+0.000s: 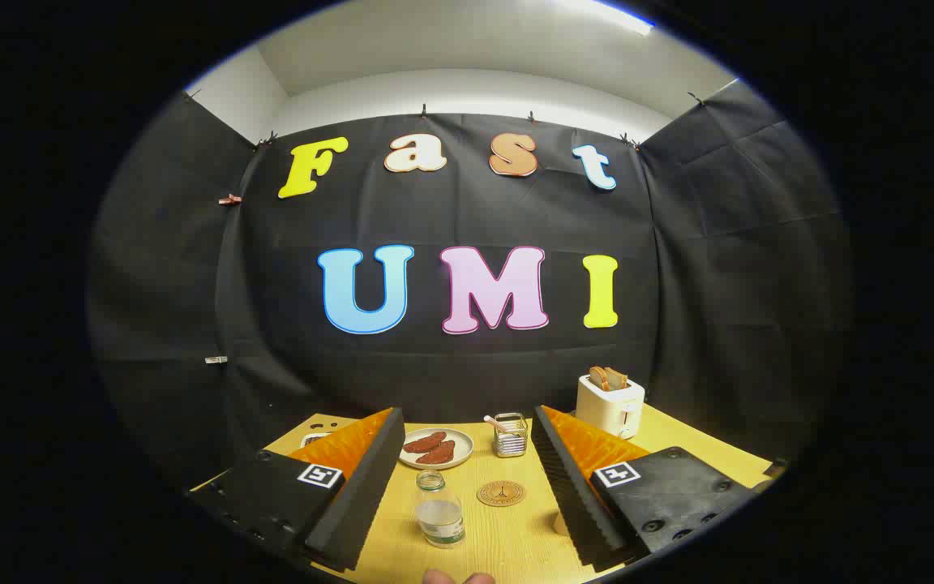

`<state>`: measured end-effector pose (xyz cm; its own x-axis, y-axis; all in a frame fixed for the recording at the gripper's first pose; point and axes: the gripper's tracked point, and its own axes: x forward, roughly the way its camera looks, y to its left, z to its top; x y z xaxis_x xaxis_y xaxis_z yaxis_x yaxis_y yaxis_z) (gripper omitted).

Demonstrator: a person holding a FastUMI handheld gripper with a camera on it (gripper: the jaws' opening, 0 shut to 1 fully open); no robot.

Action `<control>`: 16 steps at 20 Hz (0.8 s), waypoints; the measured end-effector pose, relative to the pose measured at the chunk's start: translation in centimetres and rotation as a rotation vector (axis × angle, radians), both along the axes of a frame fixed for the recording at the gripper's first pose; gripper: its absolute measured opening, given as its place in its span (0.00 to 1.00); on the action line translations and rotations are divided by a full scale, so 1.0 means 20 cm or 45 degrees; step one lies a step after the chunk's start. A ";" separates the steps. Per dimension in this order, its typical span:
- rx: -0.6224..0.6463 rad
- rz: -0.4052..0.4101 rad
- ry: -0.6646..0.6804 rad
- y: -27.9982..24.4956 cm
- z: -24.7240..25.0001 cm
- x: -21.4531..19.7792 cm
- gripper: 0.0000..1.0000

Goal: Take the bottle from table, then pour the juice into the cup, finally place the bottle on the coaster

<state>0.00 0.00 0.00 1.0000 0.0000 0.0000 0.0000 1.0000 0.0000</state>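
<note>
The gripper hovers with fingers spread wide apart and empty above the table, the bottle standing upright between them beside the coaster, so grasping comes first, by lowering and closing.

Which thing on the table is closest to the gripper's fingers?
The clear bottle. It stands upright between the open gripper fingers, untouched. The round coaster lies just past it, and the plate, the small cup and the toaster sit farther back.
</note>
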 end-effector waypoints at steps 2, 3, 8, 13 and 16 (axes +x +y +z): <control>-0.001 -0.004 -0.003 0.00 0.00 0.00 0.96; 0.002 -0.002 -0.002 -0.01 0.00 0.01 0.96; -0.010 0.003 -0.007 0.00 -0.01 -0.01 0.96; -0.018 0.003 -0.042 0.00 -0.03 -0.01 0.96; -0.021 0.006 -0.011 0.01 -0.09 -0.02 0.96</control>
<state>-0.35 0.11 -1.81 1.0000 0.0044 0.0086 -0.0043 0.9999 -0.0168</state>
